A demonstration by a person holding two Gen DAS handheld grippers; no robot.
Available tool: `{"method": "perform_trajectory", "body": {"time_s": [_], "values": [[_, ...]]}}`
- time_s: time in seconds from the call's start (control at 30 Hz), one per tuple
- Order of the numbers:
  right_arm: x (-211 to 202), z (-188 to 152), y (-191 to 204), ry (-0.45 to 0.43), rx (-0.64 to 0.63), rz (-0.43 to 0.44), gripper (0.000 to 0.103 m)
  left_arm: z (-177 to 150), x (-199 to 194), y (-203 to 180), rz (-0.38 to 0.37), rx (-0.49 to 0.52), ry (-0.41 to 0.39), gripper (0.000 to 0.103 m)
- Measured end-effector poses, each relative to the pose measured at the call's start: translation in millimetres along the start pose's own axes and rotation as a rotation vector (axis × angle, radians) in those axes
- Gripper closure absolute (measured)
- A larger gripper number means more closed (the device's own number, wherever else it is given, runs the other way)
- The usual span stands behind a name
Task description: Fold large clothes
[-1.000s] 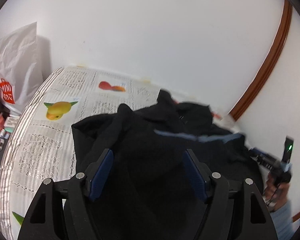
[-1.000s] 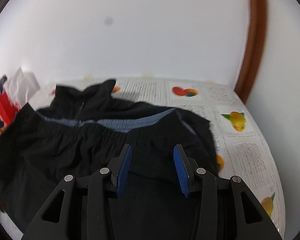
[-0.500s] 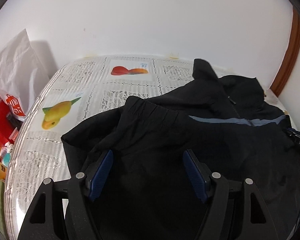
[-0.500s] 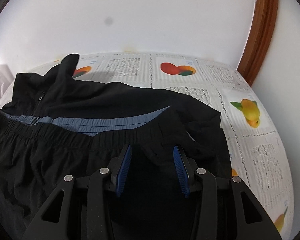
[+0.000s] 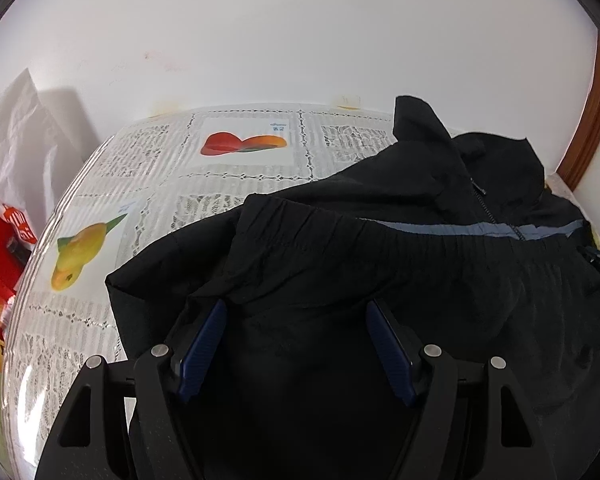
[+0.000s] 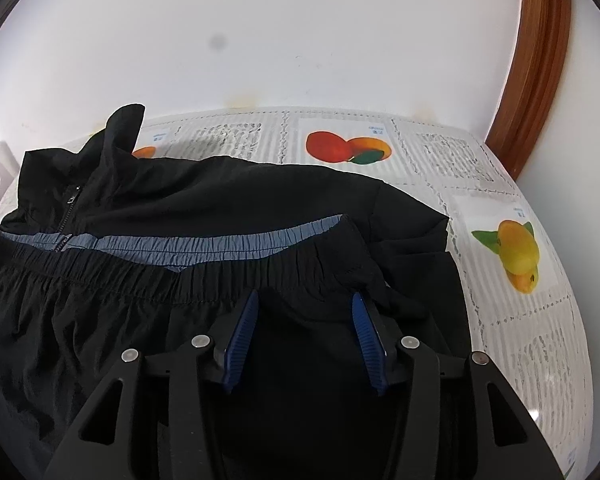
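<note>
Black jacket folded on the fruit-print table cloth, both tongs spread above it

The black jacket [image 6: 236, 200] lies on the table cloth [image 6: 500, 184] with its elastic hem [image 6: 172, 276] brought up near the grey stripe [image 6: 204, 240]; the left gripper [image 5: 296, 316] and the right gripper [image 6: 305, 308] have their blue pads apart, pinching nothing

Bare fruit-print tablecloth [image 5: 148, 184] is left open beyond the black jacket [image 6: 228, 196]; passage is bounded by the wall [image 5: 300, 32] and white bag [image 5: 16, 140].
</note>
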State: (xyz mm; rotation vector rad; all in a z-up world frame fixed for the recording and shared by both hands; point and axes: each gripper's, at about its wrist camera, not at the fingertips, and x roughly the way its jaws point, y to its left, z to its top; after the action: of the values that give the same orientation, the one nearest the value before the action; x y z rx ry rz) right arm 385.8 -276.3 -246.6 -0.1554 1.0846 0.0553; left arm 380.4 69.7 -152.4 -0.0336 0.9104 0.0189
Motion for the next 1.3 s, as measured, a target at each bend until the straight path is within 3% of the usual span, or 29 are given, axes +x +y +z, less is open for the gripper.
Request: {"method": "perform_trajectory", "body": {"time_s": [1.3], "values": [[-1.3,-0.7,-1.9,-0.009,0.006,0.018,0.053,-2.0,1.3,2.0,-0.015,-0.002,-0.014,0.033]]}}
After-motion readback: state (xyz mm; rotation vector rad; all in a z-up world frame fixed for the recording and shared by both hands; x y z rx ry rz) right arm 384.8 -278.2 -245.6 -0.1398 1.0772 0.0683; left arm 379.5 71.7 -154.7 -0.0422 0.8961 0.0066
